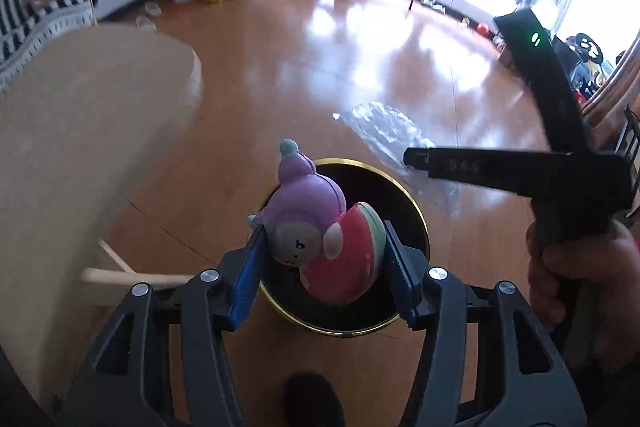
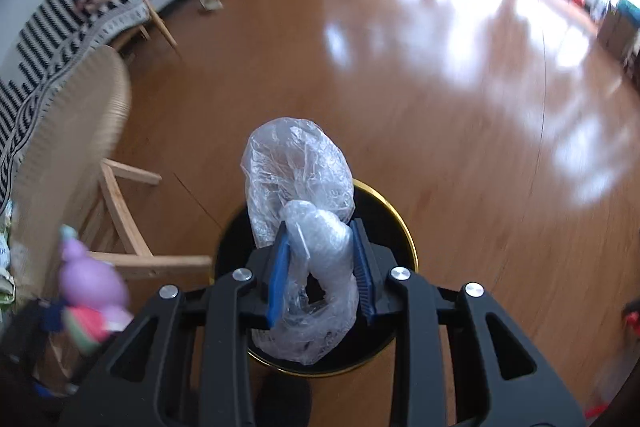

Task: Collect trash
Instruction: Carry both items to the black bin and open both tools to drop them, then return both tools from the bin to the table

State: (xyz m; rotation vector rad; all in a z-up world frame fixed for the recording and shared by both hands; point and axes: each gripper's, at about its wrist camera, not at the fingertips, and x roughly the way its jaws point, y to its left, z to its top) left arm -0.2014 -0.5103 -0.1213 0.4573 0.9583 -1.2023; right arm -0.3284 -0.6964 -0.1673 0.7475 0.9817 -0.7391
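My left gripper is shut on a squishy toy, purple with a watermelon slice, and holds it over the black bin with a gold rim. My right gripper is shut on a crumpled clear plastic bag, held above the same bin. In the left wrist view the right gripper shows side-on at the right with the plastic bag hanging from it. The toy also shows blurred at the lower left of the right wrist view.
A round light wooden table with wooden legs stands left of the bin. A striped couch is along the far-left wall. Shiny wood floor stretches beyond, with toys and plants far back.
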